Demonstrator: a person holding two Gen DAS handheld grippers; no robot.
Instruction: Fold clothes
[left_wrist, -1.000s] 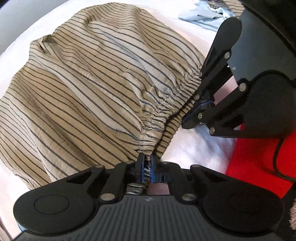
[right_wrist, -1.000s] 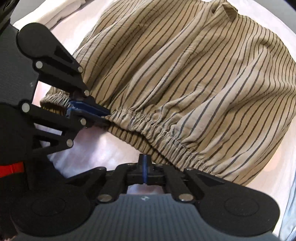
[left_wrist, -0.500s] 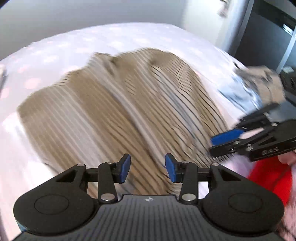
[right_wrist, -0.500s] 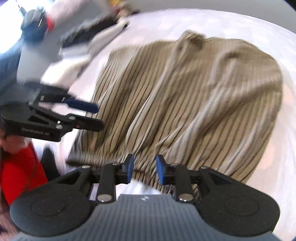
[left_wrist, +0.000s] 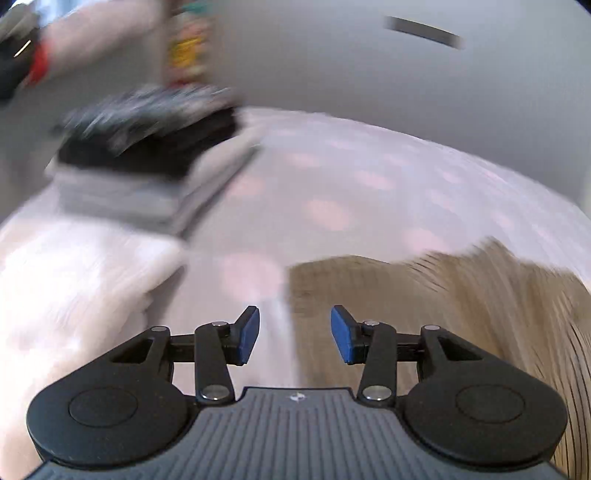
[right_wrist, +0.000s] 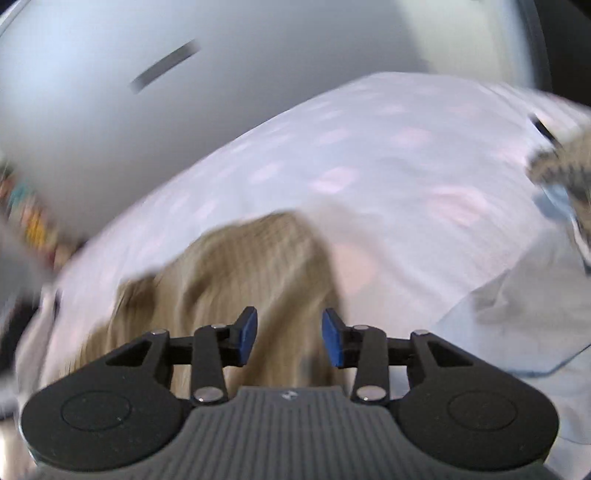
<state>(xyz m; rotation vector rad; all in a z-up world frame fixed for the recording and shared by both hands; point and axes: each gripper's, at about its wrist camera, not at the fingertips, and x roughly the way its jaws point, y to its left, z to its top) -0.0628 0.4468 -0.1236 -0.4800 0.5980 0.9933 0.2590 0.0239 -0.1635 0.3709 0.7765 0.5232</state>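
A pink-spotted white bed (left_wrist: 332, 177) is carrying the tan striped garment (right_wrist: 243, 273) (blurred) and a folded stack (left_wrist: 147, 173) lying near its far-left corner

Pale bedsheet (left_wrist: 369, 177) with faint pink spots. Grey wall (right_wrist: 92, 92) behind, bearing a dark bar (right_wrist: 164, 66). Blurred colourful item (left_wrist: 186, 44) at wall.

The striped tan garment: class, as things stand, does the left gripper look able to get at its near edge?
Probably yes. The left gripper is open and holds nothing, and the striped tan garment lies flat on the sheet just ahead, to its right. Nothing shows between them, though blur hides the edge's detail.
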